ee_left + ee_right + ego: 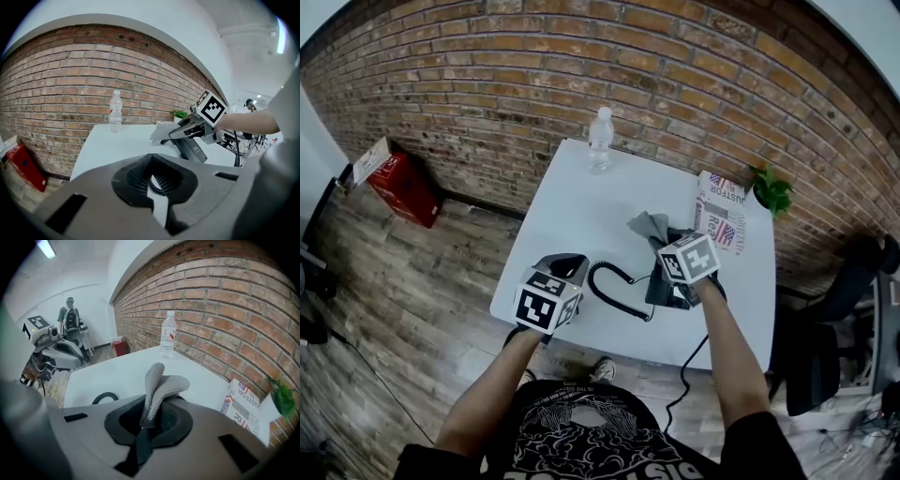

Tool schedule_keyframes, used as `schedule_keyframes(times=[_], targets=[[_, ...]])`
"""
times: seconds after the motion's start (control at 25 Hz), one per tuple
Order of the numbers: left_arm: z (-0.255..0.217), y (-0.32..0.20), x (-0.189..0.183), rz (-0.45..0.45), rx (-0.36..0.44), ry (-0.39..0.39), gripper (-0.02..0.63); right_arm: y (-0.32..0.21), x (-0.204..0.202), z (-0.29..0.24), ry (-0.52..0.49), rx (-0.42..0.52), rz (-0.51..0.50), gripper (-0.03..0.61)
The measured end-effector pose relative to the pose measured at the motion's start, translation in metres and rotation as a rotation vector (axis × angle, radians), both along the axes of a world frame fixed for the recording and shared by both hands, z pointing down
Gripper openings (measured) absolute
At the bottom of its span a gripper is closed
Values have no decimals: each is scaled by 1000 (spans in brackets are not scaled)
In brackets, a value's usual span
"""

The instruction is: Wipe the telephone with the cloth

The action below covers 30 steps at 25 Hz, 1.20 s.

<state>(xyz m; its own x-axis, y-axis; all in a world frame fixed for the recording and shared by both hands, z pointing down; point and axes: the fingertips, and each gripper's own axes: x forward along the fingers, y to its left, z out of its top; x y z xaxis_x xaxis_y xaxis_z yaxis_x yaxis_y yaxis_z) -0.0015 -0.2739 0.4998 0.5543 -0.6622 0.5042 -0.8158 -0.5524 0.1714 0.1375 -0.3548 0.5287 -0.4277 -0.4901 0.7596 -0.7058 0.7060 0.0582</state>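
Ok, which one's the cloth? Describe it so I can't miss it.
Start at the white table by the brick wall. On its right side, above the black phone, the right gripper pinches the cloth. It is the only soft, grey, crumpled thing there; the bottle is clear, the box printed.

Left hand-held gripper [565, 270] jaws nearly together, right hand-held gripper [662, 245] clamping cloth [159, 383]

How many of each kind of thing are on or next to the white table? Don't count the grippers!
Water bottle: 1
Telephone: 1
Cloth: 1, pinched in the right gripper
Printed box: 1
Green plant: 1, at the table's corner
Total: 5
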Motion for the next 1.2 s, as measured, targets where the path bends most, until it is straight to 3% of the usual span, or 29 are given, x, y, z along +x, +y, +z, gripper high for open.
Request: schedule_keyframes(times=[1.2], targets=[[2, 39, 2, 127, -4, 7, 5, 86, 3, 38, -29, -67, 159, 11]])
